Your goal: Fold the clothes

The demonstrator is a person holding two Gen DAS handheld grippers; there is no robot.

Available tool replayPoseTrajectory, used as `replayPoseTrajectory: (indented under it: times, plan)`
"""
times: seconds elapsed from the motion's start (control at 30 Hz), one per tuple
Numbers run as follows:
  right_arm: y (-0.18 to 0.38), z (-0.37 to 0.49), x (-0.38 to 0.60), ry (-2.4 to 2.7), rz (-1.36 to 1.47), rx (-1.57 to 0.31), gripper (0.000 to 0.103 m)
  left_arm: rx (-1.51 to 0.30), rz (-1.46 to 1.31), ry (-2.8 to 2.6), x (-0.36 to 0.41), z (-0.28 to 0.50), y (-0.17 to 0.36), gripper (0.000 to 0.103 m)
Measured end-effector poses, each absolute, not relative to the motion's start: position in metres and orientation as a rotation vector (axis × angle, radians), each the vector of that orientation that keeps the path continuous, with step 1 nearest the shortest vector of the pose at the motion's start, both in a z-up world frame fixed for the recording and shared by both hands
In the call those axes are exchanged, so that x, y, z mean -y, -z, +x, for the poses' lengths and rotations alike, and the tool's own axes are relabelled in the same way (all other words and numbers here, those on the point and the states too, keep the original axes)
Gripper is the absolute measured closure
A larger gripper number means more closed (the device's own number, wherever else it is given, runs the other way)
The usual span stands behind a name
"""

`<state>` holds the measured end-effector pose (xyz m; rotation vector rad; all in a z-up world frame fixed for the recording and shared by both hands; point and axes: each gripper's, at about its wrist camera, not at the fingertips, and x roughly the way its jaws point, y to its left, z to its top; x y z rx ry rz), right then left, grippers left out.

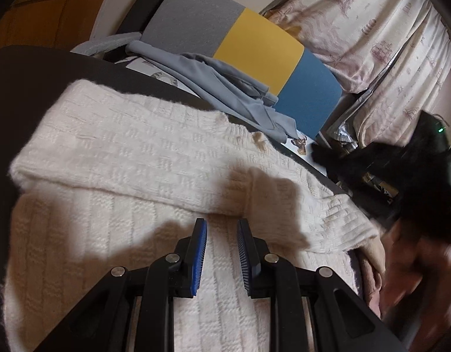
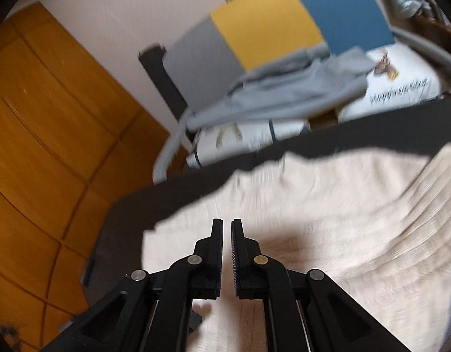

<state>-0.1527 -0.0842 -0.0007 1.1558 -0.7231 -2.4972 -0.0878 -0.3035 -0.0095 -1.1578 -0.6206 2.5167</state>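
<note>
With the left gripper [image 1: 221, 226] fingers apart and the right gripper [image 2: 227, 226] fingers together, both empty above the sweater [image 1: 131, 152], its folded sleeve could slip open.

Orange wooden floor [image 2: 35, 152], pale wall [image 2: 114, 23], patterned curtains [image 1: 380, 29]; grey-yellow-blue panelled chair back [image 1: 254, 50] behind dark table edge [image 2: 342, 140].

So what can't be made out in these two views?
- Right tongs in the left wrist view: smeared dark by motion, jaws unreadable.
- Cream sweater in the right wrist view: knit blurred, near edge cut off.
- Printed cushion: lettering blurred, partly under the grey garment.
</note>
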Motion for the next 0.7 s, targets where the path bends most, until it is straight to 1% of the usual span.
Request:
replayPoseTrajectory:
  times: [0.07,0.13,0.3,0.37,0.47,0.53,0.6,0.7]
  plan:
    - [0.021,-0.154,0.089,2.450,1.215,0.698,0.095,0.606,-1.192,-2.501,0.297,-0.091,0.013,0.082]
    - [0.027,-0.144,0.082,2.442,1.208,0.686,0.094,0.595,-1.222,-2.479,0.290,-0.093,0.016,0.082]
    - [0.032,-0.077,0.038,2.599,1.144,0.547,0.093,0.698,-1.160,-2.440,0.285,-0.089,0.015,0.082]
    - [0.039,-0.052,0.017,2.697,1.171,0.462,0.093,0.746,-1.138,-2.425,0.282,-0.089,0.013,0.081]
    - [0.057,-0.035,-0.009,2.778,1.236,0.411,0.093,0.768,-1.135,-2.436,0.273,-0.092,0.015,0.078]
    - [0.069,-0.031,-0.024,2.778,1.248,0.503,0.094,0.780,-1.179,-2.416,0.264,-0.098,0.021,0.078]
    - [0.077,-0.027,-0.037,2.772,1.245,0.599,0.099,0.762,-1.241,-2.414,0.255,-0.105,0.029,0.078]
    - [0.078,-0.027,-0.037,2.779,1.241,0.594,0.099,0.735,-1.210,-2.458,0.248,-0.107,0.029,0.076]
